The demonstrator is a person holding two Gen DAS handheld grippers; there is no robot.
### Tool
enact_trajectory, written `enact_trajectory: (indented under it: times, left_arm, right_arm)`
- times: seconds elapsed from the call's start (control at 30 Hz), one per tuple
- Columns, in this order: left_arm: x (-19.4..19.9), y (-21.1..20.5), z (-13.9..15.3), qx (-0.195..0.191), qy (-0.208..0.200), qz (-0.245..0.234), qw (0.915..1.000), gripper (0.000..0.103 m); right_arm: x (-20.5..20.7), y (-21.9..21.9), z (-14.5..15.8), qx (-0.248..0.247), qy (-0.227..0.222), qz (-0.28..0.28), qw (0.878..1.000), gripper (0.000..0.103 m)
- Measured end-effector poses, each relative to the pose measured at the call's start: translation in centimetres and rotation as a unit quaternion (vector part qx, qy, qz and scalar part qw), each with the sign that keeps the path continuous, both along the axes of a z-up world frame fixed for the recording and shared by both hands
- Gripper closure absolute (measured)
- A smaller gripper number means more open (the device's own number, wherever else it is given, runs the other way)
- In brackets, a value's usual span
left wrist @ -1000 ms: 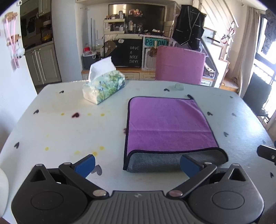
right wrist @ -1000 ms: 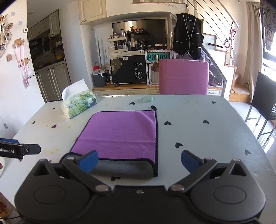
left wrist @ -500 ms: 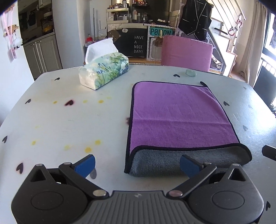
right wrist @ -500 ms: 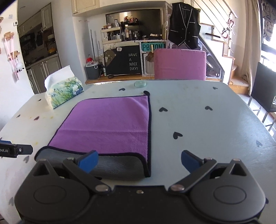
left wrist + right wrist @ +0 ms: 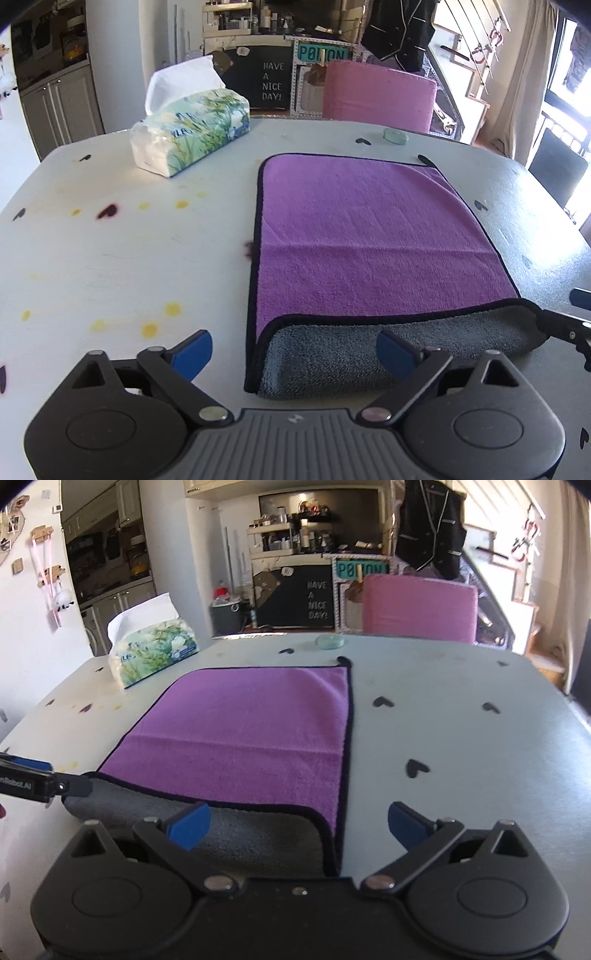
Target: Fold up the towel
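Note:
A purple towel (image 5: 369,236) with a black hem lies flat on the white table (image 5: 110,258), folded once, its grey underside rolled out along the near edge. It also shows in the right wrist view (image 5: 251,731). My left gripper (image 5: 293,354) is open, low over the towel's near left corner. My right gripper (image 5: 299,825) is open, low over the near right corner. Each gripper's tip shows at the edge of the other's view. Neither holds anything.
A tissue pack (image 5: 192,125) stands at the far left of the table. A small round pale green disc (image 5: 395,136) lies beyond the towel. A pink chair (image 5: 380,96) stands at the far side. Black heart marks and yellow stains dot the table.
Both grippers have moved forward and down toward the towel's near edge. The towel looks larger and closer in both views. Both stay open.

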State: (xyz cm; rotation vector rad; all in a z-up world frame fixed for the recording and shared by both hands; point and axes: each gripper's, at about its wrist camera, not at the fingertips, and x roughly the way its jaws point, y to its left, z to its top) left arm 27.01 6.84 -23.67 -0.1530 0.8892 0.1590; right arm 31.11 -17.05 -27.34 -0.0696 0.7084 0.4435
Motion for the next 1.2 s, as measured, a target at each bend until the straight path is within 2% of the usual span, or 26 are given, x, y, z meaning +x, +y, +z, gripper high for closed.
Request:
enact_trajectory:
  times: [0.03, 0.2, 0.27, 0.37, 0.53, 0.7, 0.9, 1.03, 1.2]
  left_arm:
    - [0.1, 0.0, -0.1, 0.000, 0.002, -0.002, 1.0000, 0.012]
    - [0.8, 0.2, -0.6, -0.006, 0.017, -0.008, 0.9998, 0.024]
    - [1.0, 0.3, -0.7, -0.008, 0.022, -0.009, 0.9997, 0.030]
    - [1.3, 0.5, -0.8, -0.012, 0.031, -0.011, 0.9994, 0.038]
    - [1.8, 0.8, -1.0, -0.019, 0.040, -0.013, 0.9989, 0.048]
    - [2.0, 1.1, -1.4, -0.030, 0.053, -0.006, 0.9981, 0.058]
    - [2.1, 1.5, -1.3, -0.039, 0.060, -0.002, 0.9974, 0.067]
    - [1.7, 1.8, -1.6, -0.042, 0.067, 0.009, 0.9968, 0.077]
    - [1.4, 1.7, -1.5, -0.040, 0.070, 0.005, 0.9967, 0.080]
  right_arm:
    - [0.3, 0.0, -0.1, 0.002, 0.005, 0.000, 1.000, 0.002]
    - [1.9, -0.2, -0.8, 0.027, 0.045, 0.017, 0.998, 0.033]
    - [2.5, -0.3, -1.1, 0.030, 0.061, 0.019, 0.997, 0.042]
    - [3.2, -0.2, -1.6, 0.032, 0.078, 0.022, 0.996, 0.051]
    - [4.1, -0.5, -2.1, 0.030, 0.097, 0.025, 0.995, 0.056]
    - [4.8, -1.2, -2.5, 0.045, 0.124, 0.035, 0.991, 0.066]
    - [5.0, -1.5, -2.7, 0.052, 0.144, 0.043, 0.987, 0.070]
    - [4.8, -1.4, -2.7, 0.054, 0.150, 0.050, 0.986, 0.073]
    - [4.2, -1.4, -2.8, 0.055, 0.150, 0.046, 0.986, 0.077]
